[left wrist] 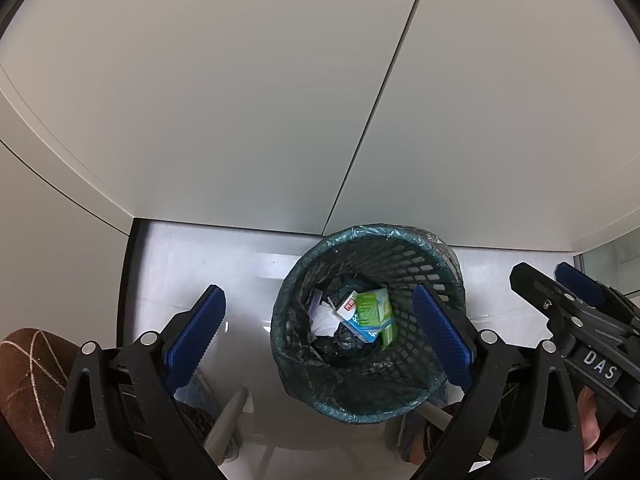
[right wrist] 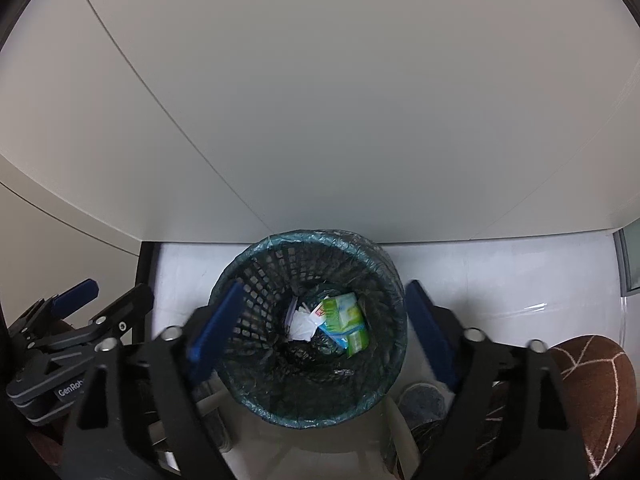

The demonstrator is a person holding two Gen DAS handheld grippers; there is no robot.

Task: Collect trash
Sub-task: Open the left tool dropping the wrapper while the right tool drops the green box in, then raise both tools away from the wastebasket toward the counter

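Note:
A dark mesh waste basket [left wrist: 420,264] with a green plastic liner stands on the white floor against a white wall. Inside lie a green and blue drink carton [left wrist: 372,314] and crumpled white paper [left wrist: 324,320]. My left gripper [left wrist: 320,340] is open and empty above the basket's left side. In the right wrist view the basket [right wrist: 256,276] sits between the fingers of my right gripper [right wrist: 320,332], which is open and empty above it; the carton [right wrist: 345,322] and paper [right wrist: 302,326] show inside. The right gripper also shows in the left wrist view [left wrist: 560,284], and the left gripper in the right wrist view [right wrist: 100,296].
White wall panels [left wrist: 280,100] rise behind the basket. A dark vertical frame edge [left wrist: 126,280] runs at the left. Brown patterned slippers [left wrist: 28,376] [right wrist: 596,380] and grey chair legs [left wrist: 228,420] are near the bottom. A glass panel [right wrist: 632,256] is at the far right.

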